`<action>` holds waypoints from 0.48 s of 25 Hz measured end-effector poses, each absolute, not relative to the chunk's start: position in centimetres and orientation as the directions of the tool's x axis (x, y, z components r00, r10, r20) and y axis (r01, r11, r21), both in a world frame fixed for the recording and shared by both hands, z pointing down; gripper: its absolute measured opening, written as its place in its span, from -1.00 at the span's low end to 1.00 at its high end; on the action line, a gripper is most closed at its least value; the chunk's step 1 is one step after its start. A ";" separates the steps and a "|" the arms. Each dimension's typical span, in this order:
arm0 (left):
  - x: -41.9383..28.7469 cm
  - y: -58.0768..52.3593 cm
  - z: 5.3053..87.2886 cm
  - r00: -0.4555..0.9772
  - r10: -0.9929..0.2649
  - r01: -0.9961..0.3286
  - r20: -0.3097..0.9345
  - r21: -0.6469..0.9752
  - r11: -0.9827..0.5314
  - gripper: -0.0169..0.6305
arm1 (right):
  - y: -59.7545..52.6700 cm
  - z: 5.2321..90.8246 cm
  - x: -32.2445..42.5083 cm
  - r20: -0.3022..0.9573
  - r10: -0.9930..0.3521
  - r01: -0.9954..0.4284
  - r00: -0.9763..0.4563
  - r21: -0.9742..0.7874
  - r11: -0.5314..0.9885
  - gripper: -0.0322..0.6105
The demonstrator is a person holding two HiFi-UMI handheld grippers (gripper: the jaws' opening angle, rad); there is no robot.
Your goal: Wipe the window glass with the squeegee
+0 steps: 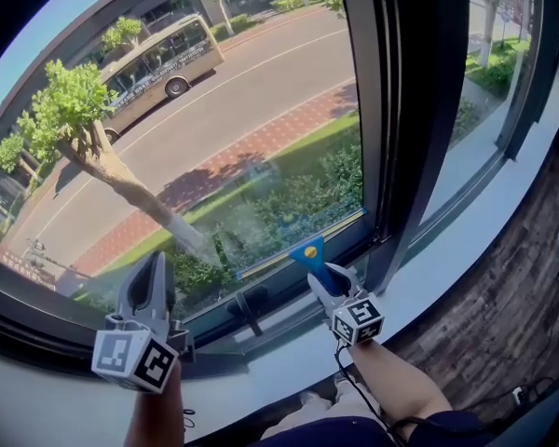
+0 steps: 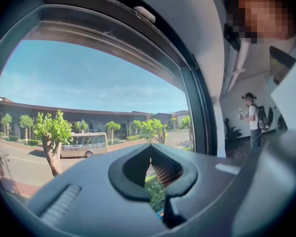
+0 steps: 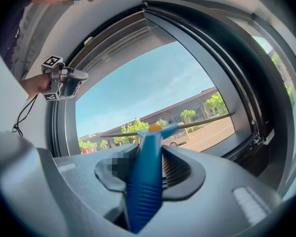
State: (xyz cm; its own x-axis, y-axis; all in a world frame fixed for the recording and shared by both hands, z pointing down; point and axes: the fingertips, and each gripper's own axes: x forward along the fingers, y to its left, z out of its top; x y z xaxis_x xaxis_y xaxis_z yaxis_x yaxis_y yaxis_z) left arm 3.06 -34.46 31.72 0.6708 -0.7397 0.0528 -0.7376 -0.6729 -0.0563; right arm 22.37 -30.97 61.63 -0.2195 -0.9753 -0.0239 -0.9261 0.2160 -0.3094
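Observation:
The window glass looks out on a road, a tree and a bus. A blue squeegee with an orange dot rests against the pane's bottom, its thin blade lying along the glass. My right gripper is shut on the blue ribbed handle, which stands upright between the jaws of the right gripper. My left gripper is held up beside the lower left of the pane, shut with nothing in it. In its own view the left gripper has its tips together. It also shows in the right gripper view as the left gripper.
A dark mullion divides this pane from the one to the right. A black window handle sits on the lower frame between the grippers. A white sill runs below. Far back in the room stands a person.

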 end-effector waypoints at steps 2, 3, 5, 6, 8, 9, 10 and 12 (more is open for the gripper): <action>2.9 -34.4 31.8 0.665 -0.746 -0.744 0.049 -0.053 -0.666 -0.93 | -31.0 62.0 22.3 -0.004 -0.974 -0.926 -0.228 -0.307 0.218 -0.45; 2.8 -34.4 31.9 0.660 -0.749 -0.748 0.049 -0.050 -0.662 -0.93 | -31.1 62.2 22.3 0.009 -0.973 -0.925 -0.232 -0.311 0.218 -0.45; 2.4 -34.3 32.0 0.651 -0.758 -0.756 0.050 -0.044 -0.653 -0.93 | -31.1 62.6 22.2 0.039 -0.971 -0.921 -0.237 -0.329 0.211 -0.45; 2.1 -34.2 32.1 0.646 -0.762 -0.761 0.052 -0.042 -0.648 -0.93 | -31.1 62.7 22.2 0.054 -0.970 -0.918 -0.237 -0.338 0.205 -0.45; 1.4 -34.0 32.3 0.633 -0.772 -0.771 0.058 -0.037 -0.636 -0.93 | -31.1 63.1 22.4 0.085 -0.969 -0.914 -0.234 -0.359 0.189 -0.45; 0.9 -33.9 32.5 0.626 -0.778 -0.778 0.059 -0.035 -0.628 -0.93 | -31.1 63.5 22.5 0.104 -0.967 -0.913 -0.231 -0.367 0.178 -0.45; 0.4 -33.8 32.7 0.616 -0.785 -0.785 0.060 -0.032 -0.618 -0.93 | -31.1 64.1 22.7 0.130 -0.965 -0.915 -0.226 -0.368 0.165 -0.45; -1.1 -33.5 33.2 0.594 -0.802 -0.802 0.059 -0.028 -0.596 -0.93 | -31.4 65.7 23.0 0.207 -0.955 -0.928 -0.210 -0.349 0.128 -0.46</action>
State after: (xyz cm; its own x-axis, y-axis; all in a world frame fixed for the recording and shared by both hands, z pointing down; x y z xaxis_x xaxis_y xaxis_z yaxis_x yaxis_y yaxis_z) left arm -1.06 -33.48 33.23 0.5941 -0.8023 0.0586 -0.8024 -0.5962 -0.0278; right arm 22.97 -31.39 65.75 -0.2102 -0.9554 0.2074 -0.9281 0.1283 -0.3495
